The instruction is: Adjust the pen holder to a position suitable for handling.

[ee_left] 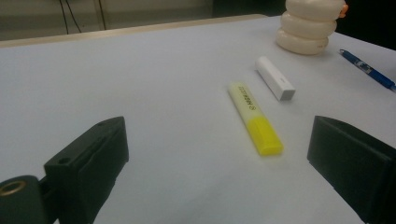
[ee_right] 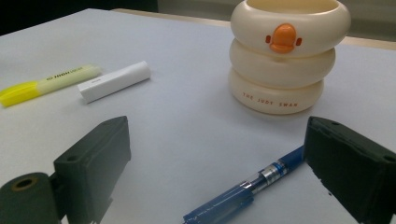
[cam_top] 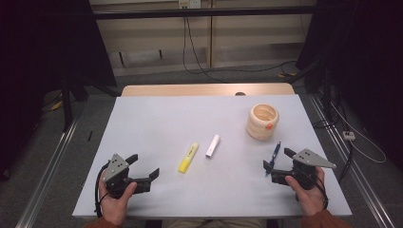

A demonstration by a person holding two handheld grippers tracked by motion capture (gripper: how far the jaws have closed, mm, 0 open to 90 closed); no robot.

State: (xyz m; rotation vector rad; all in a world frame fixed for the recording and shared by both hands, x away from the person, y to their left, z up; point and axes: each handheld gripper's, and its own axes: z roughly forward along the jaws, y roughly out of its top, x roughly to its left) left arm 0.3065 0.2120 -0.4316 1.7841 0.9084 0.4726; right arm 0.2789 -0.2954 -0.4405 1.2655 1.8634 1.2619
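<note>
Nothing is yet being gripped: the blue pen (ee_right: 252,191) is being approached by the wide-open right hand-held gripper (cam_top: 279,162), while the left hand-held gripper (cam_top: 142,166) is being held equally wide near the yellow highlighter (ee_left: 255,117).

The counter (cam_top: 199,118) is evenly lit from above, while the room's left and right sides are lost in near-black. Only faint, soft shadows are cast beside the highlighter (cam_top: 188,157). No glare is seen on the matte surface. In both gripper views, the near black jaws are slightly blurred, and a cool, dim cast is carried throughout.
</note>
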